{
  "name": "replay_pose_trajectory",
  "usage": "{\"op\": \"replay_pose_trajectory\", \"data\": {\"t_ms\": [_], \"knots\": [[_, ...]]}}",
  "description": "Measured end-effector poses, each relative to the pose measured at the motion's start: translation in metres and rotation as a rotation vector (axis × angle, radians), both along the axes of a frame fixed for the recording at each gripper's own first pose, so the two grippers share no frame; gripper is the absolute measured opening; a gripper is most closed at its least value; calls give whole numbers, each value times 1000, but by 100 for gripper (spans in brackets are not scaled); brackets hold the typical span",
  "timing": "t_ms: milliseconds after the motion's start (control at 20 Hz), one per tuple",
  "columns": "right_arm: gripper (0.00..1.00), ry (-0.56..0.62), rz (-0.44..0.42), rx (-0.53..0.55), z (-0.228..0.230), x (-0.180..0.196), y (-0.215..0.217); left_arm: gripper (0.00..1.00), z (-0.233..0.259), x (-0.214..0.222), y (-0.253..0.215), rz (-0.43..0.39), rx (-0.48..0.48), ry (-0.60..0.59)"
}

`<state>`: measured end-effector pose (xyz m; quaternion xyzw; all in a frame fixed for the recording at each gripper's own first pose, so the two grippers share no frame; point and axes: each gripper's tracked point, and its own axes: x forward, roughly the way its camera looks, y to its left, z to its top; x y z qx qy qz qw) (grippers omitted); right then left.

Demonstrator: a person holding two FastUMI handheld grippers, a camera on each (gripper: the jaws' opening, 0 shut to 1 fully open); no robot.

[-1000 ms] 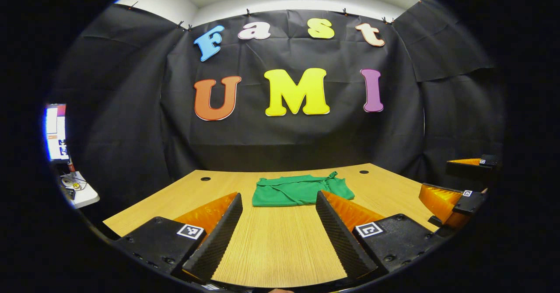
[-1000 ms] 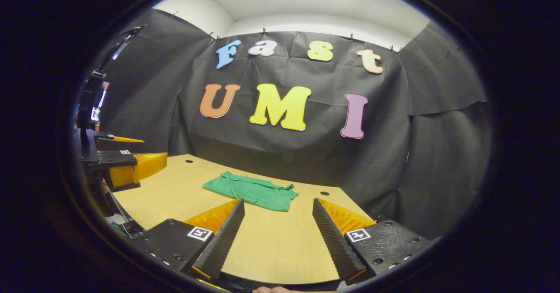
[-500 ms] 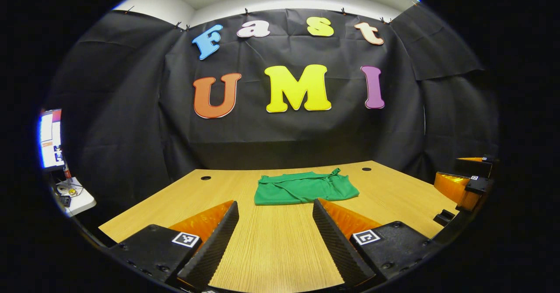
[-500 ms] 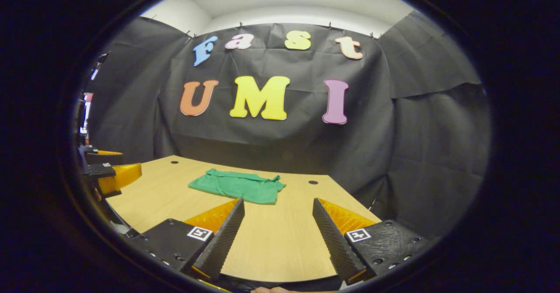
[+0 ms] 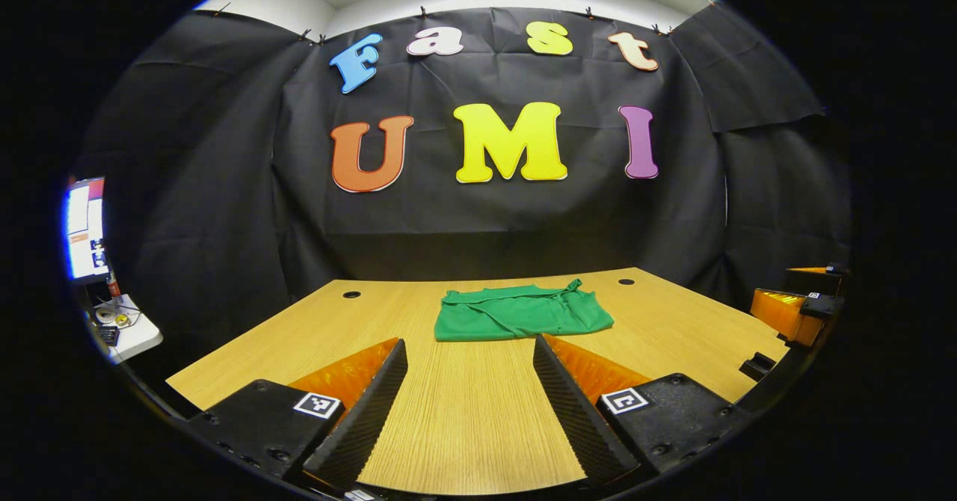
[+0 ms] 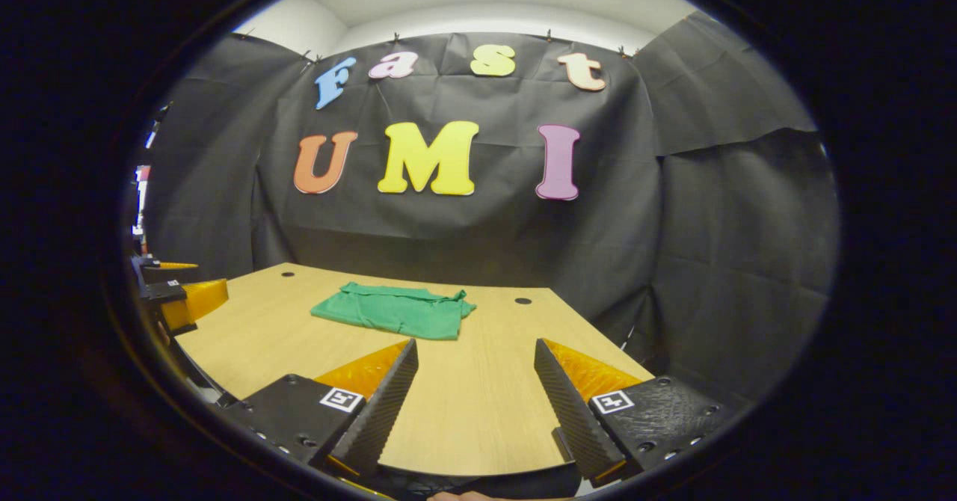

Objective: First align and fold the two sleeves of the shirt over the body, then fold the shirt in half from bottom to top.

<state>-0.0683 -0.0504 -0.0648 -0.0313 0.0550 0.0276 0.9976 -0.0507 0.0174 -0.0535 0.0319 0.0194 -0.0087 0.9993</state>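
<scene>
Since 1 s ago both grippers are pulling back from the shirt: in the left gripper view the right gripper (image 5: 804, 303) is sitting farther out at the right edge w/ less of it showing, and in the right gripper view the left gripper (image 6: 173, 295) is looking smaller at the left edge.

The green shirt (image 5: 521, 315) is lying folded into a compact rectangle on the far middle of the wooden tabletop (image 5: 463, 411), w/ a bit of bunched fabric sticking up at its far right corner. In the right gripper view the shirt (image 6: 392, 312) is lying left of centre, well apart from both fingers.

The left gripper (image 5: 467, 400) is hovering over the near tabletop, fingers spread wide, nothing btwn them. The right gripper (image 6: 475, 404) is likewise gaping wide & holding nothing, tabletop (image 6: 478, 411) showing btwn its fingers. Neither is touching the shirt.

At far left of the left gripper view a lit screen (image 5: 84, 228) is glowing above a small white side table (image 5: 127, 330) w/ clutter on it.
</scene>
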Motion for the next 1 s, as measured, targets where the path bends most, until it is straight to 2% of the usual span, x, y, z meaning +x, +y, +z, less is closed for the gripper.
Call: {"op": "replay_pose_trajectory", "data": {"t_ms": [50,450,1000], "knots": [[93,3,3,-1,-2,1,0,100,0,-1,-2,-1,0,0],[97,5,3,-2,-1,0,-2,100,-5,0,1,-5,-5,16],[95,28,10,3,-12,0,-3,100,-6,1,2,0,-25,15]]}}
